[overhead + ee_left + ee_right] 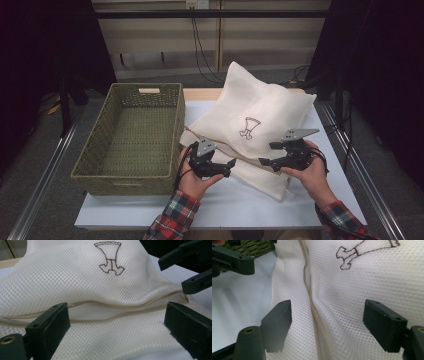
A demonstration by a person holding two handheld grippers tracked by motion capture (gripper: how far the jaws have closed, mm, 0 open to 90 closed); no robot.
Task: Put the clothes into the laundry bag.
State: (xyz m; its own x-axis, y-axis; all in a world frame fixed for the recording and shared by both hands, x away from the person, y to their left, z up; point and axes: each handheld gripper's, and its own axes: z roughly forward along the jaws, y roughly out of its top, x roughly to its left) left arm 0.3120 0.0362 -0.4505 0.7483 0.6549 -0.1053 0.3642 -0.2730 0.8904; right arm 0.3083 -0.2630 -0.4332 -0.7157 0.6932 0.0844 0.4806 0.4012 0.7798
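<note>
1. High view: dim overall, black at both upper corners and along the sides; brightest on the white mesh bag (255, 122) and the pale tabletop (235, 200).
2. Light from above, soft; faint shadow under the bag's near edge and inside the woven basket (131, 135).
3. Slightly soft and grainy, no glare.
4. Left gripper view: evenly lit, mesh weave and embroidered outline (110, 258) sharp; near black jaws blurred.
5. Right gripper view: bright, tabletop washed bluish-white; near jaws soft, left one smeared at its lower edge.
</note>
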